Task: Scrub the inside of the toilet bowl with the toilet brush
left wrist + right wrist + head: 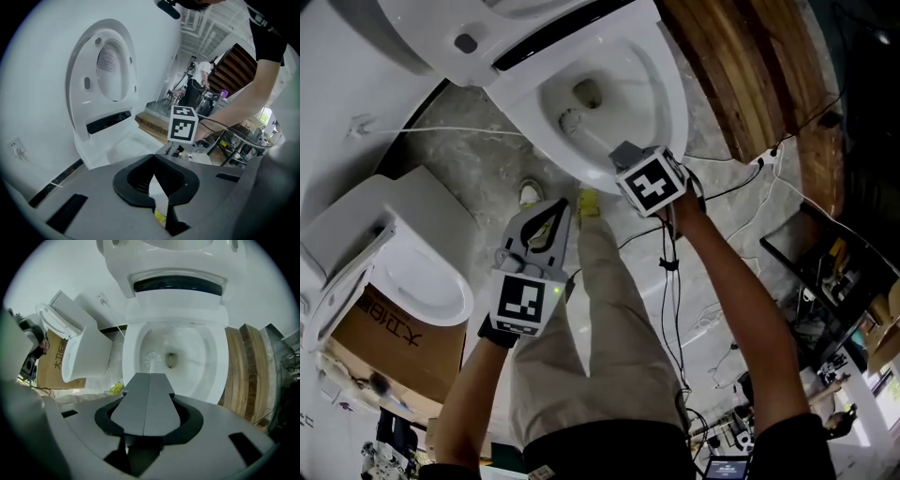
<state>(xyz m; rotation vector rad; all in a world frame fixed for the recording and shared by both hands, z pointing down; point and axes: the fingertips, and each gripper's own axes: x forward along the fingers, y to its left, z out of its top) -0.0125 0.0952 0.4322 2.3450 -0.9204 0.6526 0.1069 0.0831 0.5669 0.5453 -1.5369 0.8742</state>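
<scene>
- The toilet bowl point(668, 98) stands open with its lid raised. Its inside is white, with a dark drain hole point(171, 360) at the bottom.
- The toilet brush point(574, 122) is down inside the bowl. Its round white head lies just beside the drain hole, and the pale handle slants up to the front rim.
- The right gripper point(624, 154) hangs over the front rim with its jaws pressed flat together on the brush handle. In the right gripper view the bristle head shows just past the tips.
- The left gripper point(561, 208) is held back from the bowl, above the floor. Its jaws meet at the tips with nothing between them.
- Each gripper carries a cube with black-and-white square markers.
- A printed label point(107, 58) sits inside the raised lid, too small to read.
- A second white toilet point(422, 234) rests on a cardboard box point(389, 342) to the left. The box has dark characters that look Chinese, which I cannot read with certainty.
- Wooden planks point(741, 66) lie right of the bowl, and a small yellow thing point(588, 202) is on the floor near its base.
</scene>
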